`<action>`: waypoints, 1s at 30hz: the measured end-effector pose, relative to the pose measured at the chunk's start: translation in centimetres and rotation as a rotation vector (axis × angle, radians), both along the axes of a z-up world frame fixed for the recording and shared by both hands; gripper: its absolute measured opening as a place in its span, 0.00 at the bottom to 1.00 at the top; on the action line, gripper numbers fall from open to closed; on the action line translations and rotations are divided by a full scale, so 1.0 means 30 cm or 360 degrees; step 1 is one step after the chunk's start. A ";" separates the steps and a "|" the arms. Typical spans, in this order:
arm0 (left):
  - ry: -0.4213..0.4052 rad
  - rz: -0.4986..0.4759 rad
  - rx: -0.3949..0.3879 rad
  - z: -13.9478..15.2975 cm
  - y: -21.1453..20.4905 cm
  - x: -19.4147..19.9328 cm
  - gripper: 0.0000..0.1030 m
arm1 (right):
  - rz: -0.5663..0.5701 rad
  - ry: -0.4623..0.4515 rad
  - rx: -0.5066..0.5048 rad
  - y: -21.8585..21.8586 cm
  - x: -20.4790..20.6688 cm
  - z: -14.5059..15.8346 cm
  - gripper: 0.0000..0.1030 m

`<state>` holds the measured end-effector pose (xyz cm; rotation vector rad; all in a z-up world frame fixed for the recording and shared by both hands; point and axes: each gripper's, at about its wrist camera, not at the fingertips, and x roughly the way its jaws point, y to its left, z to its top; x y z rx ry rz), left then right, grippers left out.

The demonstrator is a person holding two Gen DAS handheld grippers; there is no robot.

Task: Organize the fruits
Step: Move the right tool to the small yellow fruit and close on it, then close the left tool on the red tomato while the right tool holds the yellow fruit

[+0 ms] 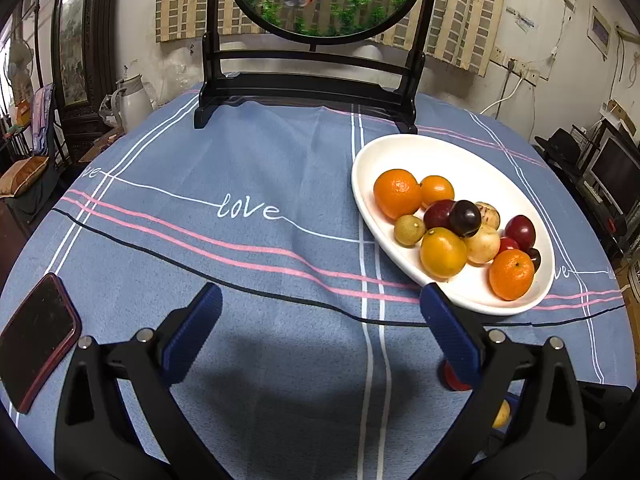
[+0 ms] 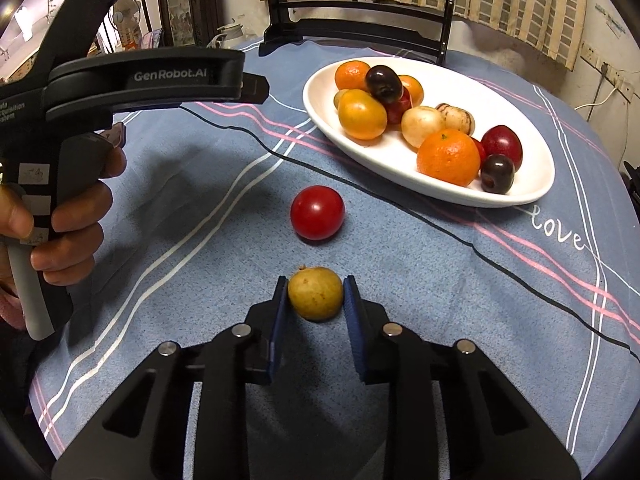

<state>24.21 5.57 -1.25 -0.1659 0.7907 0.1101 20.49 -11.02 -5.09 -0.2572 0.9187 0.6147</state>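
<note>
While the right tongs (image 2: pixel 315 294) are pinching a small yellow fruit (image 2: pixel 315 293) on the bench (image 2: pixel 440 288), the left tongs (image 1: pixel 320 332) are hanging spread over bare cloth; beyond, a red fruit (image 2: pixel 317 212) is lying apart, short of the white dish (image 2: pixel 400 160) rim.

A: How many pieces of fruit lie off the dish?
B: Two on the cloth; one red round fruit (image 2: pixel 317 212) and one small yellow-brown fruit (image 2: pixel 315 293).
A: And dishes?
B: One white oval plate (image 2: pixel 404 160); the pile on it is partly hidden, so my count is what shows.
A: Go on.
B: Two bright orange mandarins (image 2: pixel 448 157); two smaller orange-yellow fruits (image 2: pixel 362 114); two dark purple plums (image 2: pixel 497 173); at least two red ones (image 2: pixel 502 145); a few pale yellowish ones (image 2: pixel 422 125), number unclear.
A: Anything else?
B: One phone (image 1: pixel 38 338); two grippers.
</note>
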 end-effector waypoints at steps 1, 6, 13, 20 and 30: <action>0.0002 0.0000 0.0001 -0.001 0.000 0.001 0.98 | 0.0000 0.0000 0.0003 0.000 0.000 0.000 0.28; 0.0015 -0.0048 -0.0030 -0.003 -0.004 0.003 0.98 | -0.0043 0.0054 0.0133 -0.049 0.021 0.023 0.26; 0.0007 -0.0560 -0.0097 0.002 -0.153 -0.031 0.89 | -0.0467 0.0107 0.0367 -0.276 0.124 0.064 0.26; 0.0081 -0.0833 0.0007 -0.051 -0.280 -0.049 0.57 | -0.0522 0.0140 0.0357 -0.290 0.133 0.049 0.26; 0.0143 -0.0814 0.0011 -0.108 -0.289 -0.033 0.44 | -0.0494 0.0152 0.0340 -0.273 0.140 0.049 0.26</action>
